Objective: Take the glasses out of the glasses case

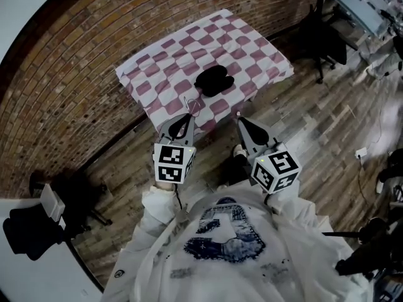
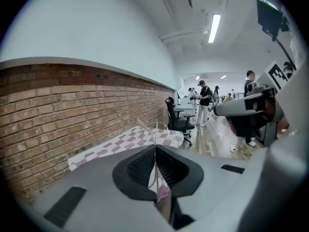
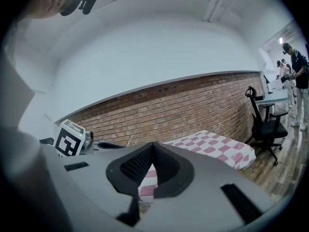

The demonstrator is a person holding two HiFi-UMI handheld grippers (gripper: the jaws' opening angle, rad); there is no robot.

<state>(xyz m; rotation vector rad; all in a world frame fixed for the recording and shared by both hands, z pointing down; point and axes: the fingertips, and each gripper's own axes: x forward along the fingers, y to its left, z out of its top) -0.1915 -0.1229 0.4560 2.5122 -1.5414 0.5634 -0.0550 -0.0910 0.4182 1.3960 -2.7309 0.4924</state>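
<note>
A black glasses case (image 1: 214, 80) lies open on the pink-and-white checked table (image 1: 165, 56). Thin wire-framed glasses (image 1: 192, 106) hang off the table's near edge in my left gripper (image 1: 187, 116), which is shut on them. In the left gripper view the frame (image 2: 155, 128) stands upright between the closed jaws of the left gripper (image 2: 155, 147). My right gripper (image 1: 240, 121) is beside it to the right, over the floor, shut with nothing in it. In the right gripper view the right gripper (image 3: 153, 144) shows its pads meeting, with the table (image 3: 215, 148) beyond.
A brick wall (image 1: 69, 74) runs behind the table. A black office chair (image 2: 176, 118) stands past its far end, with people (image 2: 204, 100) further off. Another black chair (image 1: 34, 231) is at my lower left, desks and cables (image 1: 362, 17) at the upper right.
</note>
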